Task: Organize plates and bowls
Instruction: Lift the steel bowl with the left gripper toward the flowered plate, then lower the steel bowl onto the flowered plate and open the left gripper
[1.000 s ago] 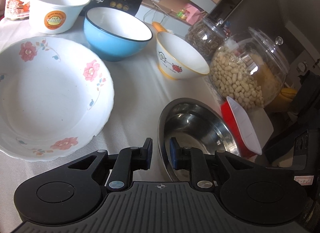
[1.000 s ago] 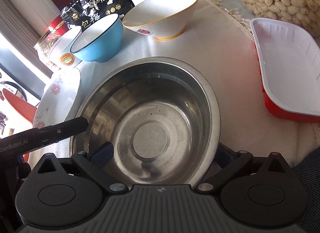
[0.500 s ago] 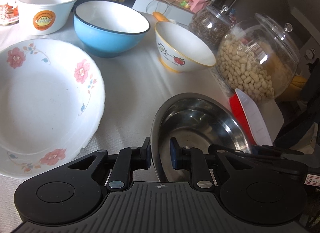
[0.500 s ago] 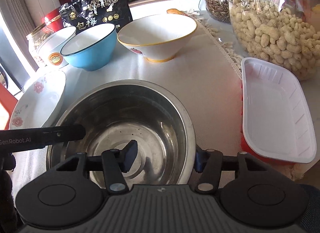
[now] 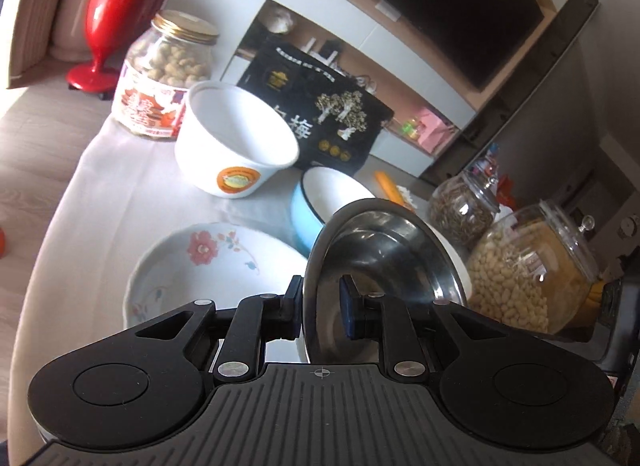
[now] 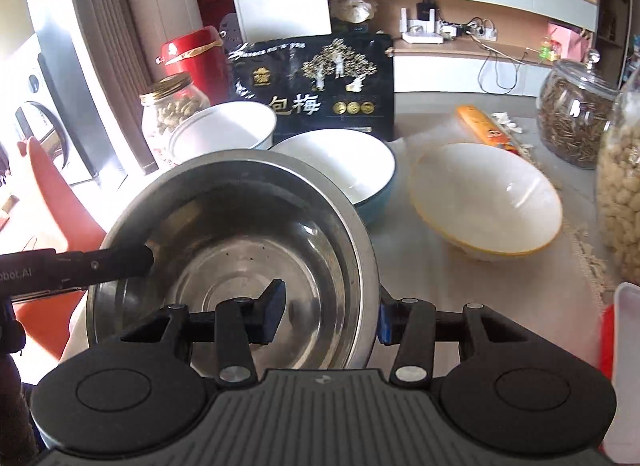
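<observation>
Nearest of all, both claws grip one steel bowl by its rim and hold it off the table. The left claw is clenched on the left edge, its pads pinching the thin wall from inside and out. The right claw has just been closing on the near right edge, one finger inside the bowl and one outside, and it now grips the rim too.

The bowl tilts in the left view, so I judge the lift is under way. To carry it well, both hands should rise together and keep the rim level, or the slick metal may twist out of one grip.

Just beyond and to the left lies the flowered plate on the white cloth, a likely place to set or stack. Behind the steel bowl sit the blue bowl and, to its right, the yellow-rimmed bowl; both stand close enough to be clipped in a forward swing. Farther left is the white paper bowl, with a black snack bag behind it. At the right edge the glass peanut jar crowds that side.
</observation>
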`<state>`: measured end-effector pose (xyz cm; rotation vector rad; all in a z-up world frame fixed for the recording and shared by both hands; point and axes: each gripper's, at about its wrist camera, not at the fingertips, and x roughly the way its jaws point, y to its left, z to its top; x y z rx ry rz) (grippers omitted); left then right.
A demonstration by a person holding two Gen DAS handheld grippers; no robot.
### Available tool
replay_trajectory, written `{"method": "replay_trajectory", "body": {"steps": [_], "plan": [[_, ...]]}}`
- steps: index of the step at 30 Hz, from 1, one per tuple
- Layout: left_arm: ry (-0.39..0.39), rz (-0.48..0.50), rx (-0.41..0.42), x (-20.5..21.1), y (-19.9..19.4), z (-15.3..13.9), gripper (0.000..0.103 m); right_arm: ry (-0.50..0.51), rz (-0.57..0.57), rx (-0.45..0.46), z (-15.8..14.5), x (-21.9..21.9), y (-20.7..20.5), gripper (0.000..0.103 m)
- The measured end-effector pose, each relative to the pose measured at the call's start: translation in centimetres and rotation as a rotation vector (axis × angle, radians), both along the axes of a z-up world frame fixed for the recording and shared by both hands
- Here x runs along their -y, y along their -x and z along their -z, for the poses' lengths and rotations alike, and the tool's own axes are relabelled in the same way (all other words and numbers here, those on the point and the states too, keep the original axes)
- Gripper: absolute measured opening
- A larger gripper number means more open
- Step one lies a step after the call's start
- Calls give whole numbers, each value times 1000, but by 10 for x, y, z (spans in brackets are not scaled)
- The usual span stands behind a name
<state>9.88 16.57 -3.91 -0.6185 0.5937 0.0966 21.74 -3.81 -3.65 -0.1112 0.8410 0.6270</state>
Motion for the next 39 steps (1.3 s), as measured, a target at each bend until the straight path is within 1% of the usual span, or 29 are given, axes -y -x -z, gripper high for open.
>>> {"method": "replay_trajectory", "body": {"steps": [2, 6, 9, 10, 12, 15, 16, 17, 19, 20, 21, 24, 26, 28, 29, 30, 33, 35, 37, 39], "plan": [[-16, -56, -22, -11, 4, 7, 21, 19, -45, -36, 15, -28, 2, 46], [-24, -102, -62, -27, 9, 21, 20, 40, -87, -76, 31, -58, 0, 46], [-43, -103, -67, -30, 10, 27, 20, 74, -95, -20, 33, -69, 3, 46], [-43, -98, -65, -32, 10, 27, 20, 80, -97, -11, 33, -71, 3, 46], [-67, -106, -50, -33, 11, 28, 20, 87, -101, 9, 34, -74, 3, 46], [-145, -163, -60, -36, 15, 30, 21, 96, -114, 52, 34, -77, 5, 46], [-162, -179, -68, -38, 17, 31, 25, 96, -122, 73, 34, -77, 6, 46], [-160, -188, -73, -42, 18, 33, 28, 96, -120, 89, 33, -76, 8, 46], [-140, -192, -74, -46, 19, 35, 30, 106, -108, 107, 35, -76, 6, 47], [-129, -188, -77, -48, 20, 37, 30, 110, -94, 102, 37, -75, 3, 50], [-116, -184, -82, -50, 19, 39, 31, 111, -82, 92, 40, -74, 1, 53], [-30, -173, -91, -58, 18, 49, 36, 92, -38, 6, 51, -68, -11, 55], [39, -167, -82, -62, 19, 57, 37, 43, -27, -101, 61, -63, -18, 55], [87, -162, -71, -65, 21, 63, 36, -18, -43, -204, 67, -61, -22, 55], [105, -157, -65, -65, 21, 64, 32, -35, -47, -202, 67, -62, -21, 54], [120, -152, -63, -65, 22, 64, 30, -30, -61, -216, 67, -65, -20, 54], [98, -166, -83, -61, 26, 60, 30, 4, -44, -219, 65, -70, -13, 54], [94, -190, -114, -58, 31, 54, 31, 3, -67, -234, 64, -68, -3, 54], [64, -207, -146, -51, 39, 49, 32, -7, -98, -260, 64, -61, 7, 53], [47, -214, -161, -43, 47, 48, 32, -11, -119, -265, 64, -56, 18, 53]]}}
